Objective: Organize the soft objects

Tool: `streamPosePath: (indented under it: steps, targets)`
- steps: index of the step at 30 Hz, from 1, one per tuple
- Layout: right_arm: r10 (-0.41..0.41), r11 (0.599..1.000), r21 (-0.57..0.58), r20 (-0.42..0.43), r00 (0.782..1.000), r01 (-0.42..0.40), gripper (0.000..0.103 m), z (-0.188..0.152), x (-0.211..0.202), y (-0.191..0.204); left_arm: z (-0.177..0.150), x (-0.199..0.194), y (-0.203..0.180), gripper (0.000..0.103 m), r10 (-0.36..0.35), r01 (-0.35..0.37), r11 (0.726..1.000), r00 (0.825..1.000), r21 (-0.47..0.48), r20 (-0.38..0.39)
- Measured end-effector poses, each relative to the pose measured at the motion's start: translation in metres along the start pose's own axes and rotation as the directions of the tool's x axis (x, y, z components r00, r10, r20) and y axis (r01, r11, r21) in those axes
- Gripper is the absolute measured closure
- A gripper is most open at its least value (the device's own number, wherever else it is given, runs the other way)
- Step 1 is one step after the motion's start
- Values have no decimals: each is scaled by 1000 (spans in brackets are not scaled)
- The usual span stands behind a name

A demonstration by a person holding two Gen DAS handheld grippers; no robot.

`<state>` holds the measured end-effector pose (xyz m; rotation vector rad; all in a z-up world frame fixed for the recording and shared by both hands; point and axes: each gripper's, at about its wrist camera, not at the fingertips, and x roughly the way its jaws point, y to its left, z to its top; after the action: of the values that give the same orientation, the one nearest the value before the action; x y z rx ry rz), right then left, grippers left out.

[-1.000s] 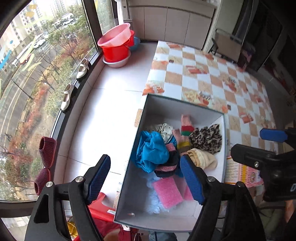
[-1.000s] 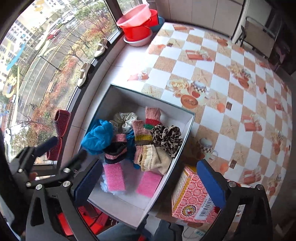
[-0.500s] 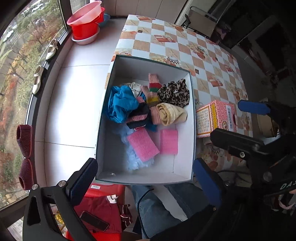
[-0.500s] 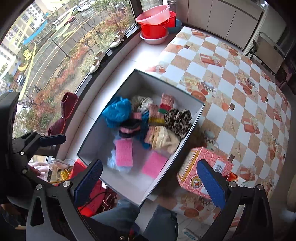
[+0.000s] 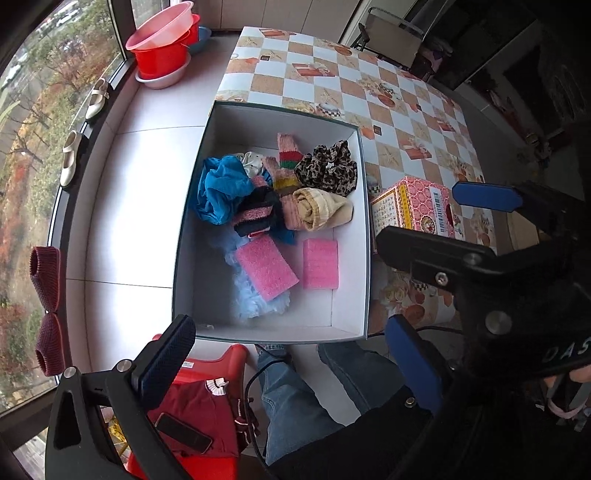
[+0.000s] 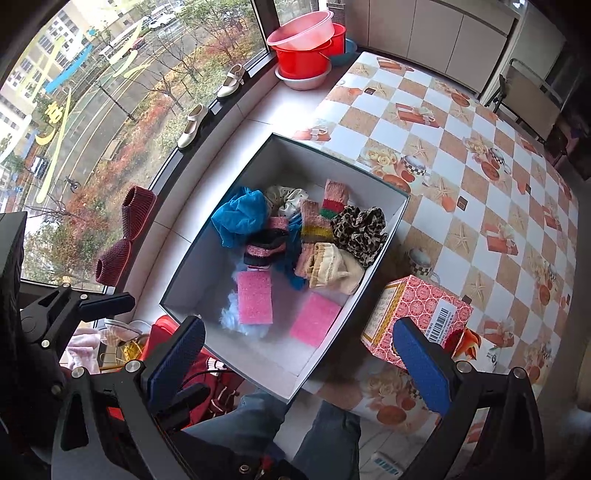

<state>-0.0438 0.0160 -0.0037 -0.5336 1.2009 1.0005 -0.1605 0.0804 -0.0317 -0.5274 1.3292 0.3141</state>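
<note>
1. Left gripper: jaws wide open, empty, above box's near edge.
2. Right gripper: jaws wide open, empty.
3. Soft items piled inside white box on bench; two pink sponges nearer front.

Daylight comes through a large curved window over a white tiled ledge. Beside it stands the worktop, in a checkered orange-and-white cloth. Pale cabinets line the far wall.

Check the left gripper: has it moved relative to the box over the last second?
Yes. The left gripper has pulled back and up from the white box; its open fingers now sit at the near rim, not over the clothes.
</note>
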Motion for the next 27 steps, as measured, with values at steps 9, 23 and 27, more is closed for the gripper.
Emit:
streamPosePath:
  steps: [9,23,27]
  targets:
    - [10,999,32,-17,1000,-10,0,-5,9,4,-3,1,6,1,14,-14,1000,999,-2,-39]
    - [6,997,78,-5,1000,-6,0,-7,10,7,2,0,15,1,91,-89,994,995,58,-34]
    - [0,996,87,-4,1000,0,0,-8,10,6,3,2,11,1,92,-89,993,995,79,-41]
